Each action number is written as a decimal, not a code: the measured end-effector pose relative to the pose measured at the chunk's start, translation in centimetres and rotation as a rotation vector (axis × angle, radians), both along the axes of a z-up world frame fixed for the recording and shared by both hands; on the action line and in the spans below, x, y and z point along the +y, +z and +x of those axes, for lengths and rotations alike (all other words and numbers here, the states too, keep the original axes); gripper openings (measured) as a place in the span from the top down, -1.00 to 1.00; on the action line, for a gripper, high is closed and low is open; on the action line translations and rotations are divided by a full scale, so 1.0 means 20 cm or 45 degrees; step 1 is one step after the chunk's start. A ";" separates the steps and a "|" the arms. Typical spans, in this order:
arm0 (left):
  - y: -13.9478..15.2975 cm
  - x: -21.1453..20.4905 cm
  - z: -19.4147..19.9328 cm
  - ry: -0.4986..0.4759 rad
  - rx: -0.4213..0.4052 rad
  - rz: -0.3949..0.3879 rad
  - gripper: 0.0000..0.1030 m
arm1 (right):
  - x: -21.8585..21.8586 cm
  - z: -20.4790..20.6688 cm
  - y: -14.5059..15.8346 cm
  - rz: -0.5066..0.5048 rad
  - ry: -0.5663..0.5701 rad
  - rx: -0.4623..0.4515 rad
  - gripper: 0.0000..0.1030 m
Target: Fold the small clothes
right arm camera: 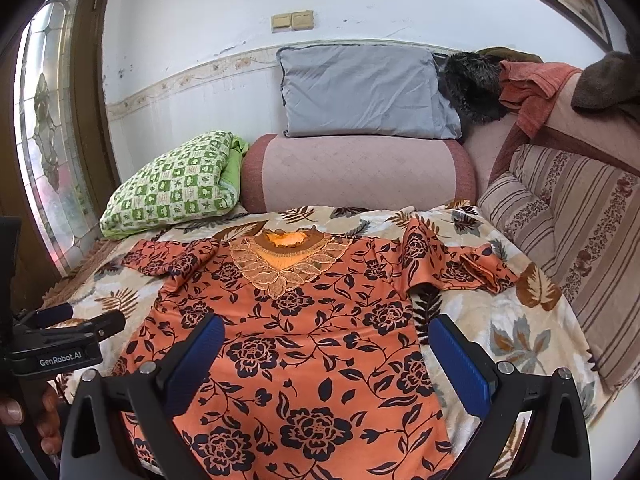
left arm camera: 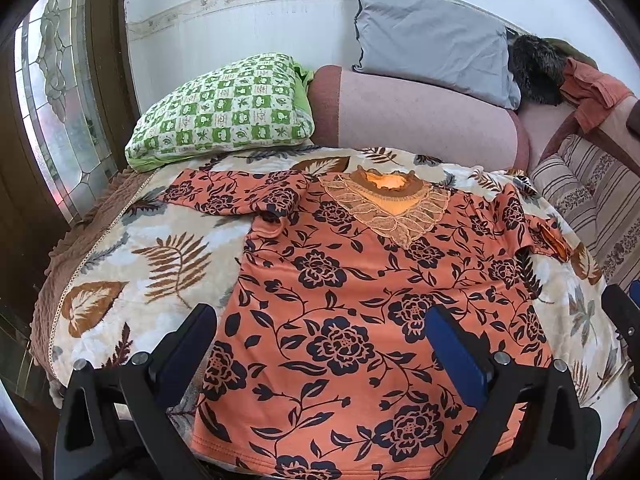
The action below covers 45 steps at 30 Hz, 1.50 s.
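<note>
A bed [left arm camera: 132, 236] under a leaf-print blanket [right arm camera: 516, 320] fills both views. Spread flat across it lies an orange top [left arm camera: 340, 300] with dark flowers, its lace collar [left arm camera: 392, 208] at the far end and its hem nearest the cameras; one sleeve reaches left, the other lies rumpled to the right. Behind it sit a pink bolster [left arm camera: 412, 120], a grey pillow [right arm camera: 360, 92] and, far left, a green checked pillow [left arm camera: 224, 116]. The left gripper [left arm camera: 320, 328] hovers over the near left part of the top, jaws wide apart and holding nothing. The right gripper [right arm camera: 326, 340] hovers over the near right part, likewise wide open and empty.
</note>
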<state>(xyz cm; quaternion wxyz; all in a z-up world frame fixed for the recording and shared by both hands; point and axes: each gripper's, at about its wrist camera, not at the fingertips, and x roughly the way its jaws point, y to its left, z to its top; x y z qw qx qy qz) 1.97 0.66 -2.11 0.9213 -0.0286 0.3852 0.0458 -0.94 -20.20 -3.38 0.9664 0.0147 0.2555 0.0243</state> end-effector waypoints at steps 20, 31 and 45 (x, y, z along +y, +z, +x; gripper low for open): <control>-0.03 0.02 0.06 -0.001 0.014 -0.007 -1.00 | 0.06 0.05 -0.01 -0.025 0.026 0.013 -1.00; -0.03 0.01 0.07 -0.004 0.018 -0.005 -1.00 | 0.07 0.07 -0.01 -0.031 0.033 0.006 -1.00; -0.15 0.07 0.11 -0.007 0.088 -0.036 -1.00 | -0.20 0.15 -0.04 -0.017 -0.096 0.014 -1.00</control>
